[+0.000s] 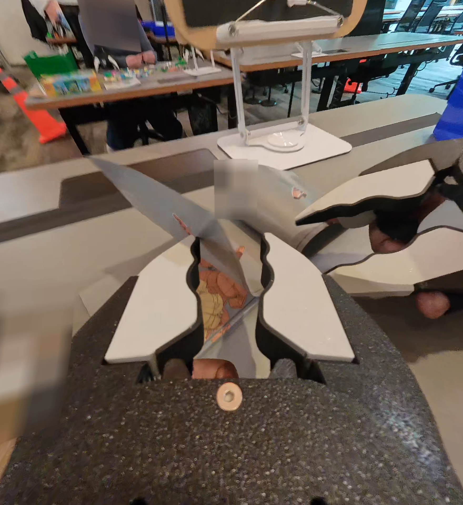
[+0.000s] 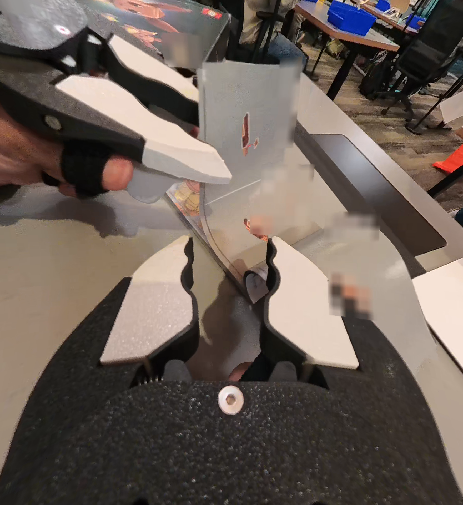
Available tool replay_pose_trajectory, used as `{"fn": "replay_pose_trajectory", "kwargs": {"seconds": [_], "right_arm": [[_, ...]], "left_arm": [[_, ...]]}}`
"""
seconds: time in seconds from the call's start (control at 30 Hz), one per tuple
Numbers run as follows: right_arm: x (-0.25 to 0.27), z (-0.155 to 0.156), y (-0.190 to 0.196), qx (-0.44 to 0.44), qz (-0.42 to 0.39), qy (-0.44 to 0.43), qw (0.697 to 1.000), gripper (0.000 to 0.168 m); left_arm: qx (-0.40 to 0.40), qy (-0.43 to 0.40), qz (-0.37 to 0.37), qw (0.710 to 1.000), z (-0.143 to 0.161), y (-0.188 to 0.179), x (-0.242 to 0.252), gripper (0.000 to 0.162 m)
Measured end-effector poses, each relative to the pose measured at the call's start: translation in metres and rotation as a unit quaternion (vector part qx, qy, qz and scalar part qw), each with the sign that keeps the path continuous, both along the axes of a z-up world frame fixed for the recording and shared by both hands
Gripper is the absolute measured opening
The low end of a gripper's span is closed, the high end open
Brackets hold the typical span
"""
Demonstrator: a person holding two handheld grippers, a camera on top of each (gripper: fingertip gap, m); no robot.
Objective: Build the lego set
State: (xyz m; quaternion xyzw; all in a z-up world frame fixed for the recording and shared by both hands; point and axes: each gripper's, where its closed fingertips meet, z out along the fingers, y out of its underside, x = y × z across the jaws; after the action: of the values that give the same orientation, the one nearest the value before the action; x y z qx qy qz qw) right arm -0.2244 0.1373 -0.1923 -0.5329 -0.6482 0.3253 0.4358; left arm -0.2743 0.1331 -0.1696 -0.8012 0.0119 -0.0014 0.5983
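A lego instruction booklet (image 1: 216, 295) with grey pages and orange-brown model drawings lies open on the grey table. One page (image 1: 156, 196) stands up, curved and blurred. My left gripper (image 1: 230, 240) is open, its jaws on either side of that page and apart from it. My right gripper (image 1: 309, 246) comes in from the right, open and empty. In the right wrist view the booklet's (image 2: 293, 259) near corner lies between the open fingers of my right gripper (image 2: 230, 240). The left gripper (image 2: 211, 142) straddles the upright page (image 2: 246, 109) at upper left. No loose bricks show nearby.
A dark lego box (image 2: 143, 21) lies behind the left gripper. A white stand (image 1: 285, 144) sits at the table's back, a blue bin (image 1: 462, 109) at its right. Beyond are another table (image 1: 132, 93) with coloured bricks, a seated person and an orange cone (image 1: 41, 114).
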Motion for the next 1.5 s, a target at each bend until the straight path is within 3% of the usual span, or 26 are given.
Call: {"fn": "replay_pose_trajectory", "kwargs": {"seconds": [0.23, 0.43, 0.67, 0.97, 1.3, 1.4, 1.5], "right_arm": [[0.004, 0.009, -0.004, 0.089, -0.015, 0.027, 0.996, 0.050], [-0.012, 0.003, -0.019, 0.194, -0.004, 0.002, 0.981, 0.048], [-0.037, -0.021, -0.033, 0.214, 0.024, -0.059, 0.975, 0.041], [-0.058, -0.035, -0.016, 0.237, -0.009, -0.092, 0.967, 0.026], [-0.058, -0.036, -0.014, 0.269, -0.023, -0.084, 0.959, 0.005], [-0.057, -0.036, -0.013, 0.273, -0.025, -0.084, 0.958, 0.004], [-0.056, -0.037, -0.013, 0.281, -0.022, -0.087, 0.956, 0.004]], "left_arm": [[-0.067, -0.062, 0.000, 0.996, -0.020, -0.021, -0.016, 0.043], [-0.103, -0.123, 0.019, 0.987, -0.026, -0.026, -0.019, 0.035], [-0.102, -0.220, 0.045, 0.969, -0.031, -0.031, -0.033, 0.018], [-0.080, -0.314, 0.029, 0.946, -0.029, -0.030, -0.034, 0.004], [-0.096, -0.278, 0.013, 0.956, -0.023, -0.035, -0.031, 0.011], [-0.129, -0.222, 0.017, 0.966, -0.025, -0.042, -0.035, 0.024], [-0.178, -0.106, 0.034, 0.978, -0.029, -0.055, -0.046, 0.037]]}}
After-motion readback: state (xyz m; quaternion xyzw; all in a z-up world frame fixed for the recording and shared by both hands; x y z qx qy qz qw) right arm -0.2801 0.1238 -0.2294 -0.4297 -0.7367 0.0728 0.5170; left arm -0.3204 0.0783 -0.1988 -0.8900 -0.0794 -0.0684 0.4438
